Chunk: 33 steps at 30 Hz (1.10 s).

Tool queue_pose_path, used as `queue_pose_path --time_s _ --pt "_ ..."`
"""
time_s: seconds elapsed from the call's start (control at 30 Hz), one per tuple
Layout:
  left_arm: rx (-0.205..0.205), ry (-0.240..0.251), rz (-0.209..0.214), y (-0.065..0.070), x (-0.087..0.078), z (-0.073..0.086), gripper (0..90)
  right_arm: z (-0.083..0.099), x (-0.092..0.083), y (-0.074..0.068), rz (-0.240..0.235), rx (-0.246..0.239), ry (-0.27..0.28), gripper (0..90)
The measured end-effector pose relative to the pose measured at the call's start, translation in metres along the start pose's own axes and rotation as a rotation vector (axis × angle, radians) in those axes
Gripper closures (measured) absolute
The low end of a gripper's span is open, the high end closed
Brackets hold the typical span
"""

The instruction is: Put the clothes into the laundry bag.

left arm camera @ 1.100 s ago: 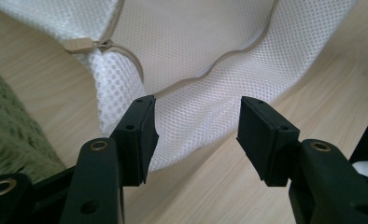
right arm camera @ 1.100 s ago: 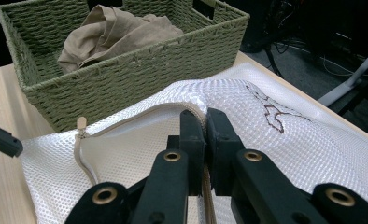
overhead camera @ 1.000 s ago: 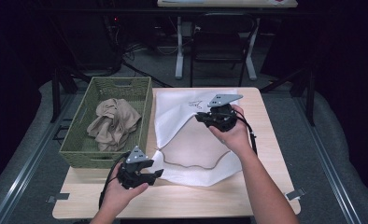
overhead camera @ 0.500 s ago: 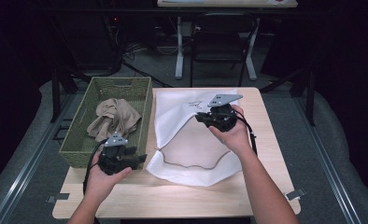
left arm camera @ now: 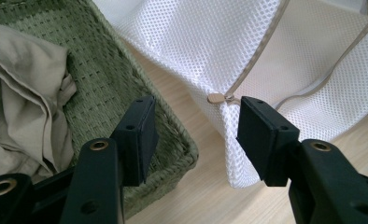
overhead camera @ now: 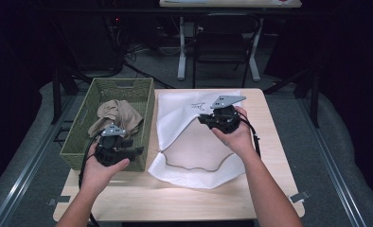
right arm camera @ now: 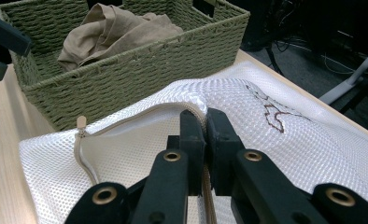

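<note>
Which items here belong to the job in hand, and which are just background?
In use: white mesh bag, held open by the right gripper; beige garment; green basket; left gripper, open.
Background: chair; floor cables.

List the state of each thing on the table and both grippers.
Mesh bag: unzipped, mouth held open, lying flat.
Basket: upright, holds cloth.
Cloth: crumpled in the basket.
Left gripper: open, empty, by the basket's corner.
Right gripper: shut on the bag's zipper edge.
</note>
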State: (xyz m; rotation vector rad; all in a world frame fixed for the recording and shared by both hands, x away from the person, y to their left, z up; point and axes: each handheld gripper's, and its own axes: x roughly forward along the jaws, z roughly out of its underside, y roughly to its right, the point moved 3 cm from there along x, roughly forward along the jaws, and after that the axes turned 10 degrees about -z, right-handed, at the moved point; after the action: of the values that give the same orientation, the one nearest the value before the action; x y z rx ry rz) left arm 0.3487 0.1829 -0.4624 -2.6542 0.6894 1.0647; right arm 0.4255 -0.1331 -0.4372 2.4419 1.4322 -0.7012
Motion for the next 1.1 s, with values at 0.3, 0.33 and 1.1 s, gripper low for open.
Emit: queue_pose_path --time_s 0.3,0.33,1.1 --pt "0.010 -0.019 -0.018 -0.005 0.004 -0.016 46.4 0.000 -0.001 0.001 0.003 0.001 0.002 86.2" --pt "0.017 -0.026 -0.015 -0.006 0.004 -0.017 46.4 0.000 -0.001 0.001 0.004 0.000 0.002 86.2" --pt "0.004 -0.063 -0.028 -0.026 0.009 -0.049 46.3 0.000 -0.002 0.002 0.010 0.002 0.008 86.2"
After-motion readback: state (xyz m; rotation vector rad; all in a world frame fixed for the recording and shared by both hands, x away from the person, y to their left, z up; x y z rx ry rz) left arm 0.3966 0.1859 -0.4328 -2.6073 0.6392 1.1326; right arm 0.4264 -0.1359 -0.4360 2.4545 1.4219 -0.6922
